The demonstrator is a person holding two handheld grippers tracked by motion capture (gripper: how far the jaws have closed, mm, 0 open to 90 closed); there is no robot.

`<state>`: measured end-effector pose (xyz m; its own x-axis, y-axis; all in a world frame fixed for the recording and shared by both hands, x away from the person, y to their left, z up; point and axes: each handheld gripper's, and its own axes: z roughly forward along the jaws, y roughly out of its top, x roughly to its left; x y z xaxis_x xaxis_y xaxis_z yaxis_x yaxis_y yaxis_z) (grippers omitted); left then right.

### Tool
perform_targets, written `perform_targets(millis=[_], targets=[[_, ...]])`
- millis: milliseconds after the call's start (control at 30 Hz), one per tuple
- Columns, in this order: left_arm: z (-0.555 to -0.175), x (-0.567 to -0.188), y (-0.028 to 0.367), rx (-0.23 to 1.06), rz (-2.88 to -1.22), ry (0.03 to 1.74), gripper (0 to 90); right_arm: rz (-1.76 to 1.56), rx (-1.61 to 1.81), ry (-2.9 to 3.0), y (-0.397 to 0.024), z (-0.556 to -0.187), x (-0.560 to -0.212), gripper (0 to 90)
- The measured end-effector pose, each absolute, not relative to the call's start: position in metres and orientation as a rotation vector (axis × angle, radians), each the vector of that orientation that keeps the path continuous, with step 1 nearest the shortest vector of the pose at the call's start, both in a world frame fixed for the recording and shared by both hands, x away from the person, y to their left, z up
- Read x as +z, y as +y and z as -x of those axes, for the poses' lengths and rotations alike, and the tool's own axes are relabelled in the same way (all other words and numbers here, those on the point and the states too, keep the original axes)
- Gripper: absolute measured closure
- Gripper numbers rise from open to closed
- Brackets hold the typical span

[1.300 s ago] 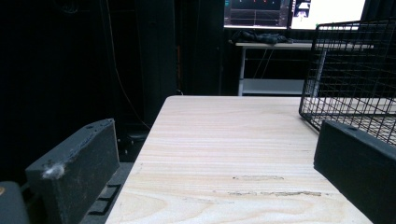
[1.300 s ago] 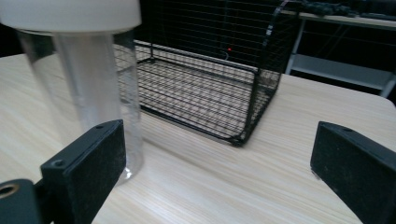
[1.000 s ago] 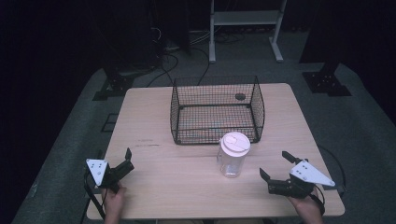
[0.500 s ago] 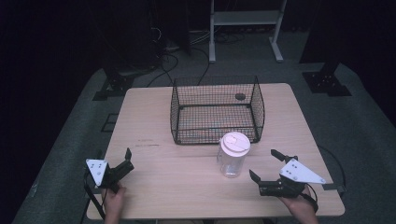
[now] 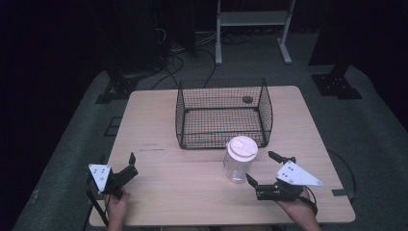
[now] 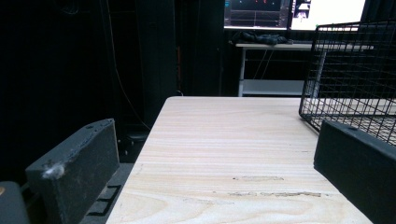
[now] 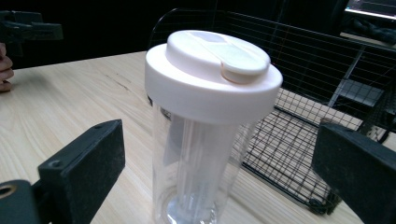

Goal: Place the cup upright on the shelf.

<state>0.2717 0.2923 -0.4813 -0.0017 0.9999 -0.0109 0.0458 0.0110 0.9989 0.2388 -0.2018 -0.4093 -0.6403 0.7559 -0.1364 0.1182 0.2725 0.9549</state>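
The clear tumbler (image 5: pixel 239 163) stood upright on the table (image 5: pixel 159 125), just in front of the wire basket (image 5: pixel 221 113), between the wide-spread jaws of the right gripper (image 5: pixel 263 168). The left gripper (image 5: pixel 131 166) rested apart, jaws also spread. Judged risk: the tall, smooth tumbler could tip toward the basket if one jaw touched first, or slip if gripped under the white lid (image 7: pixel 212 70).

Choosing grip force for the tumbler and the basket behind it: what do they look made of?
The tumbler looks like clear, glossy plastic, since the table shows through its wall; its lid is opaque cream plastic with a matte sheen. The basket is thin black wire in an open grid, probably coated metal.
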Motion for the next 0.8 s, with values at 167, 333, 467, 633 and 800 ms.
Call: perform_targets(millis=[167, 333, 467, 633, 800], targets=[[-0.272, -0.481, 0.292, 1.180, -1.233, 1.248, 0.0, -0.787, 1.385, 1.953, -0.194, -0.244, -0.409, 2.1], [-0.272, -0.481, 0.292, 1.180, -1.233, 1.248, 0.0, -0.792, 1.384, 1.957, -0.188, -0.251, -0.410, 2.1], [-0.272, -0.481, 0.292, 1.179, -1.232, 1.248, 0.0, -0.804, 1.386, 1.958, -0.184, -0.256, -0.411, 2.1], [-0.272, -0.481, 0.292, 1.179, -1.232, 1.247, 0.0, -0.810, 1.388, 1.951, -0.181, -0.261, -0.411, 2.1], [-0.272, -0.481, 0.292, 1.179, -1.233, 1.247, 0.0, -0.812, 1.391, 1.945, -0.178, -0.266, -0.411, 2.0]])
